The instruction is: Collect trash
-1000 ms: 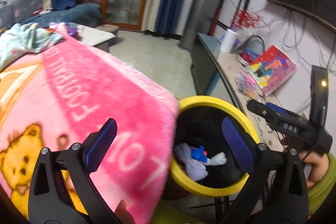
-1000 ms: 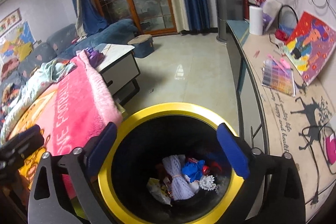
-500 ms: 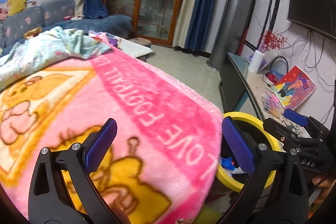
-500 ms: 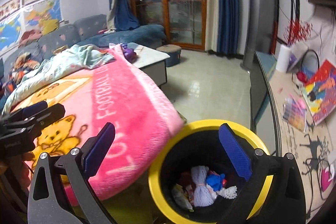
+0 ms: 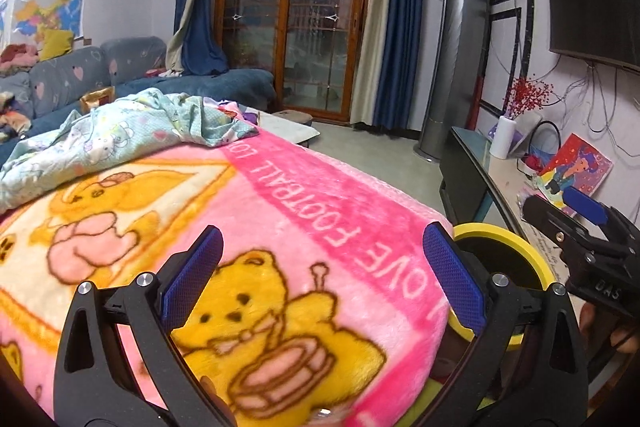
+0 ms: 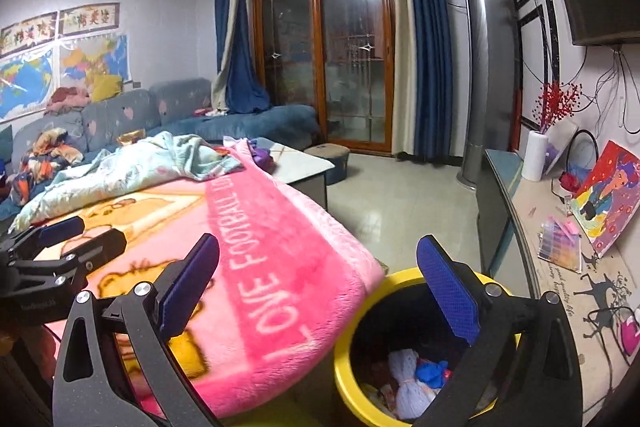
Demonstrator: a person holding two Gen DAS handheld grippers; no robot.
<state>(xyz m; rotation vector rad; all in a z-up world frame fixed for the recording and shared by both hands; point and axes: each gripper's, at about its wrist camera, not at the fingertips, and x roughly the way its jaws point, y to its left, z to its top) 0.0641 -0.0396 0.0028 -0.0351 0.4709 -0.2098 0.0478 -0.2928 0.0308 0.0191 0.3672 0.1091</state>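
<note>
The pink blanket [image 6: 256, 267] overhangs the yellow bin [image 6: 348, 363] rim's left side; its mouth lies open.

Bin [image 5: 502, 233] interior behind pink blanket [image 5: 304, 227]

Both tools, left [image 5: 322, 283] and right [image 6: 318, 287], agape, empty

pink bear-print blanket [image 5: 304, 219], yellow-rimmed bin [image 6: 352, 379]
</note>
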